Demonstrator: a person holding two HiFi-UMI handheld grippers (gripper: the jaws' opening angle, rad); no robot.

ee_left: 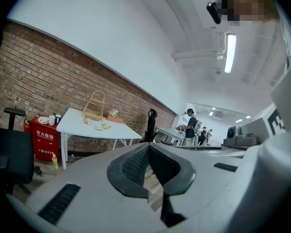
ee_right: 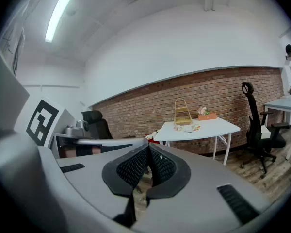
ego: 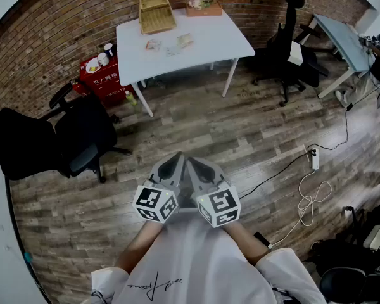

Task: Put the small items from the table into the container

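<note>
Standing on the wooden floor [ego: 240, 132] well apart from the white table [ego: 228, 40], the person holds the 2 grippers side by side in front of the chest, their tips nearly touching each other. The left gripper [ego: 176, 158] has its jaws pressed together at the tips, with nothing between them; only floor shows through the slit lower down. The right gripper [ego: 194, 161] is closed in the same way and is also empty.

The table stands against the brick wall. The wicker basket [ego: 156, 11] sits at its back left corner. The small items [ego: 177, 43] lie loose near the middle of the tabletop, just in front of the basket and a little to its right; what each one is cannot be made out. A box of flowers [ego: 203, 5] sits on the back edge, right of the basket.

A red cabinet [ego: 104, 78] with cups on top stands beside the table's left end. 1 black office chair [ego: 82, 135] stands to the person's left, and another [ego: 285, 49] stands beyond the table's right end. A white power strip [ego: 314, 158] with its cable lies on the floor to the right.
</note>
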